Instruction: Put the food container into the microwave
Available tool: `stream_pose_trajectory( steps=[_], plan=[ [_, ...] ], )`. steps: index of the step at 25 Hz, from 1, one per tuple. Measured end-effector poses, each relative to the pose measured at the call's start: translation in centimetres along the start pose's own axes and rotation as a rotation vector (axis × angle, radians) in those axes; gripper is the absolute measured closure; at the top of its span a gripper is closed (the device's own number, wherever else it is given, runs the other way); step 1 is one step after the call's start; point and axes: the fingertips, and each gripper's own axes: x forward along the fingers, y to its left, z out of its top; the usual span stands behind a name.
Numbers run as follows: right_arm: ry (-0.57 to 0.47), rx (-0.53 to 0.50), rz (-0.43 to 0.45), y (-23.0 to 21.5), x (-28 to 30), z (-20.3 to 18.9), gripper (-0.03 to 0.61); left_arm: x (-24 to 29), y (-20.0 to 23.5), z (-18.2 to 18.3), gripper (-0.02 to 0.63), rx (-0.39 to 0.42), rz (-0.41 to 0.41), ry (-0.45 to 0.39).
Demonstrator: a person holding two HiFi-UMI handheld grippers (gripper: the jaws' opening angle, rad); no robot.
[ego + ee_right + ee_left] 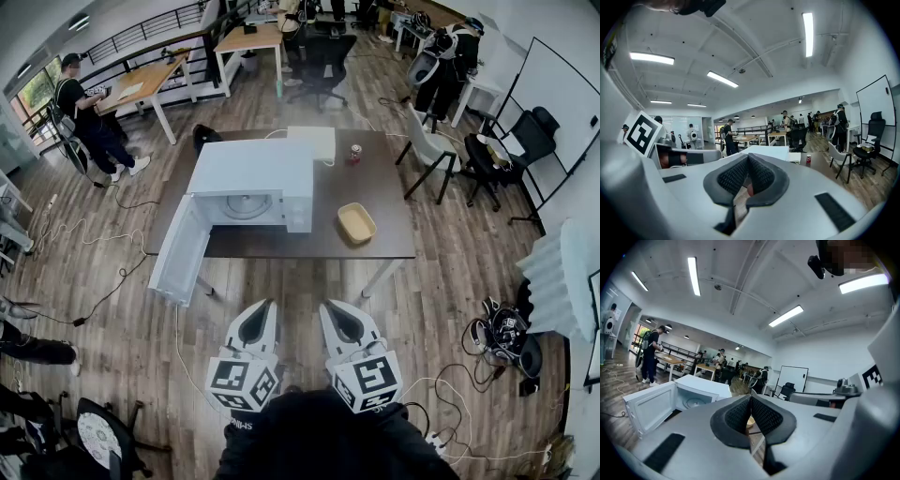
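The yellow food container [356, 223] lies open and empty near the front right of the dark table [375, 187]. To its left the white microwave [251, 192] stands with its door [180, 249] swung wide, the turntable showing inside. My left gripper [263, 307] and right gripper [330, 307] hang side by side over the floor, short of the table's front edge, both shut and empty. The left gripper view shows its jaws [750, 399] pressed together, the microwave [691, 397] at left and a sliver of the container [750, 422] below them. The right gripper's jaws [748, 158] also meet.
A red can [354, 153] and a white box [312, 141] sit at the table's back. Cables [103, 281] trail over the wood floor at left and right. Chairs [431, 150] stand right of the table. A person [84, 117] stands by a desk far left.
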Motion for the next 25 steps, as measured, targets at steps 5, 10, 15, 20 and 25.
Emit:
stream_pose_trajectory(
  steps=[5, 10, 15, 20, 25],
  plan=[
    [-0.015, 0.022, -0.008, 0.3, 0.4, 0.1, 0.555, -0.1, 0.6, 0.1, 0.581, -0.001, -0.005, -0.002],
    [-0.012, 0.042, -0.006, 1.1, 0.8, -0.3, 0.555, -0.6, 1.4, -0.2, 0.581, -0.003, -0.010, 0.007],
    [0.031, 0.050, 0.010, 3.2, 1.8, -2.0, 0.555, -1.9, 3.1, -1.4, 0.581, -0.016, -0.003, 0.036],
    [0.115, 0.053, -0.020, 4.6, 2.4, -4.8, 0.555, -3.6, 5.2, -3.7, 0.580, -0.045, 0.006, 0.078],
    [0.173, 0.051, -0.058, 4.9, 3.0, -7.2, 0.555, -4.5, 7.3, -6.0, 0.580, -0.078, 0.006, 0.114]
  ],
)
